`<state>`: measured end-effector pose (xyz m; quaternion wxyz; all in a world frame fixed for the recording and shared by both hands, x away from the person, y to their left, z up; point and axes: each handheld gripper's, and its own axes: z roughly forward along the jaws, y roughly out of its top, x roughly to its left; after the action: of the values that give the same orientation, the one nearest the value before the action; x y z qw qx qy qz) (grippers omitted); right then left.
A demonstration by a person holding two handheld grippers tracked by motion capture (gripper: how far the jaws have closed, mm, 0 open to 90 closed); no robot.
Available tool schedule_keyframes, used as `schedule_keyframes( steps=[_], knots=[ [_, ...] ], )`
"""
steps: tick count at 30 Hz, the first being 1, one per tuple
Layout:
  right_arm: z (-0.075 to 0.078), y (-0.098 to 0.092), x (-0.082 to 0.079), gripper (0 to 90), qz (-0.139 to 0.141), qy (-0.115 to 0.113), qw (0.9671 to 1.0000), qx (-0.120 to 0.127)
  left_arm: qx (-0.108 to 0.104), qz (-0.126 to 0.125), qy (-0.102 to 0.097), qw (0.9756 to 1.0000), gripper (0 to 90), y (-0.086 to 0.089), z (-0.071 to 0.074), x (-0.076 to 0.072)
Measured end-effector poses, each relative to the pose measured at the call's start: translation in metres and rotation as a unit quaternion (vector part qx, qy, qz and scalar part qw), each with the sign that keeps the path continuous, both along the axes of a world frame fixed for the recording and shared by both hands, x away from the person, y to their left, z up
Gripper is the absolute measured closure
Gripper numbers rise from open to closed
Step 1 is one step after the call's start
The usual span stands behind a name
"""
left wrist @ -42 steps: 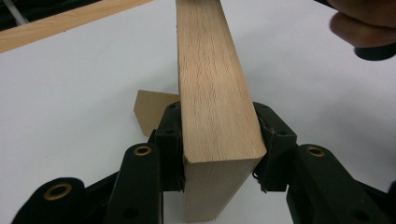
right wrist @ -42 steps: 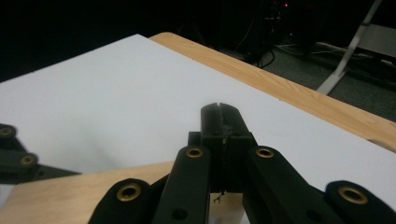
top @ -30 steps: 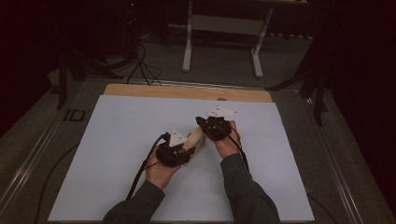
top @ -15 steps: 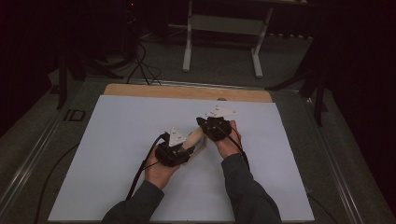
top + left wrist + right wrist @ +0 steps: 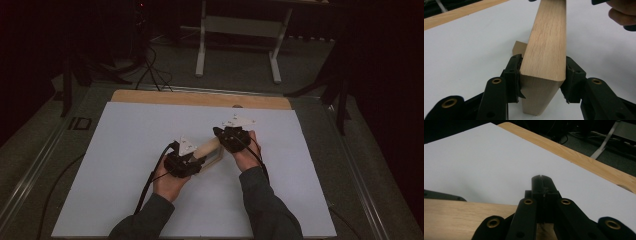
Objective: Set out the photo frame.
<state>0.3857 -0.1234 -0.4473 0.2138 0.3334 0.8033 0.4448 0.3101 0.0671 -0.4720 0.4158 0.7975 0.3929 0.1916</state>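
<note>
Left gripper (image 5: 541, 82): jaws easing apart, pads flanking wooden block (image 5: 546, 50).
Right gripper (image 5: 543, 192): pressed together.
Hidden: small wood piece (image 5: 519, 48) behind block.

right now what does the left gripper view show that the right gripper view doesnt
Left gripper view: the end face of the wooden block sits between that gripper's two jaw pads; a small tan piece lies on the sheet behind it, and fingers show at the top right.

Right gripper view: the right gripper has its jaws pressed together, the block's flat face lies at the lower left, and a metal stand leg stands beyond the table.

Shared: the block, the white sheet and the table's wooden edge.
</note>
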Motion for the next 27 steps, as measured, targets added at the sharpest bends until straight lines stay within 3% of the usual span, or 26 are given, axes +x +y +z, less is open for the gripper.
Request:
schedule_keyframes(
  steps=[27],
  knots=[
    [0.0009, -0.0103, -0.0086, 90.0, -0.003, -0.001, 1.0000, 0.002, 0.002, 0.023, 0.010, 0.9997, 49.9, 0.0054, -0.0016, 0.0073]
  ],
)
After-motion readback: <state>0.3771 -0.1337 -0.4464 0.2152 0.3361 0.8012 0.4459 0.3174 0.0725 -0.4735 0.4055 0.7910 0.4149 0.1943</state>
